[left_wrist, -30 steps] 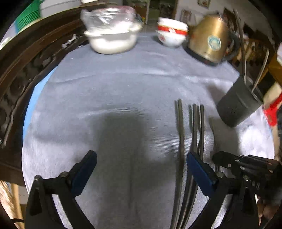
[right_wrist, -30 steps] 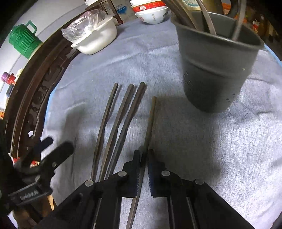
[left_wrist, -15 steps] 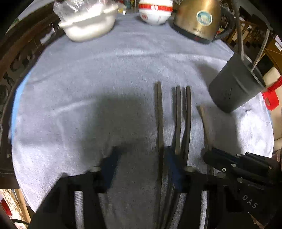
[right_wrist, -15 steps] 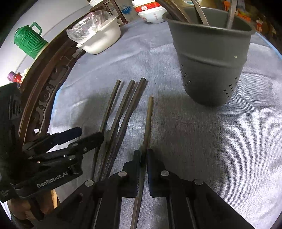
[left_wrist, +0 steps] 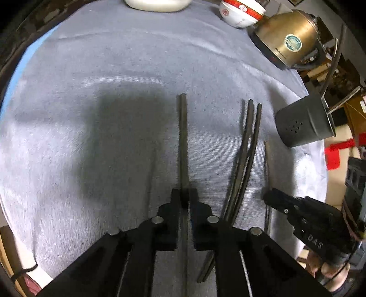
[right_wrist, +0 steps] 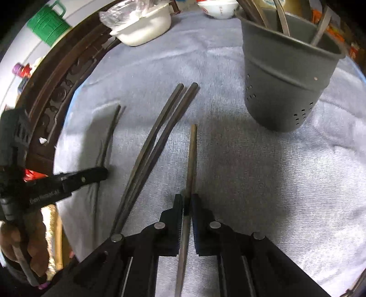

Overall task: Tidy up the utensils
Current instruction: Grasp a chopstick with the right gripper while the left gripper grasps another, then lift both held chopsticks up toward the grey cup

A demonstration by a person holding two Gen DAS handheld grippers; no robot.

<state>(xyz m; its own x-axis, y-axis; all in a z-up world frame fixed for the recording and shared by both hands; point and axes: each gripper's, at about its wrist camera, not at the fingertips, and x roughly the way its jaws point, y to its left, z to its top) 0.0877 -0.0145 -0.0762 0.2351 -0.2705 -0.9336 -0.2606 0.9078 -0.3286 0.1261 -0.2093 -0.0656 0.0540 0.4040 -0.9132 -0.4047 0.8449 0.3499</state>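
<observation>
Four dark chopsticks are laid lengthwise on the grey cloth of the desk, long axes pointing toward the far edge. The leftmost chopstick (left_wrist: 183,141) is between the jaws of the left claw (left_wrist: 184,197), which are closing on it; the rightmost chopstick (right_wrist: 191,155) is clamped by the right claw (right_wrist: 187,202) — nearer the grey holder (right_wrist: 286,75), where several utensils are already stood. The middle pair (right_wrist: 157,137) is left untouched.

A pale grey, finely ribbed cloth (left_wrist: 114,114) covered the table. Dark brown chopsticks (right_wrist: 157,141) lay left of the right gripper's black jaws; ahead to their right stood a dark grey holder (right_wrist: 286,80) dotted with holes. Beyond the left gripper's jaws sat a brass-gold kettle (left_wrist: 290,41) and a white bowl (left_wrist: 240,13) with a red band.
</observation>
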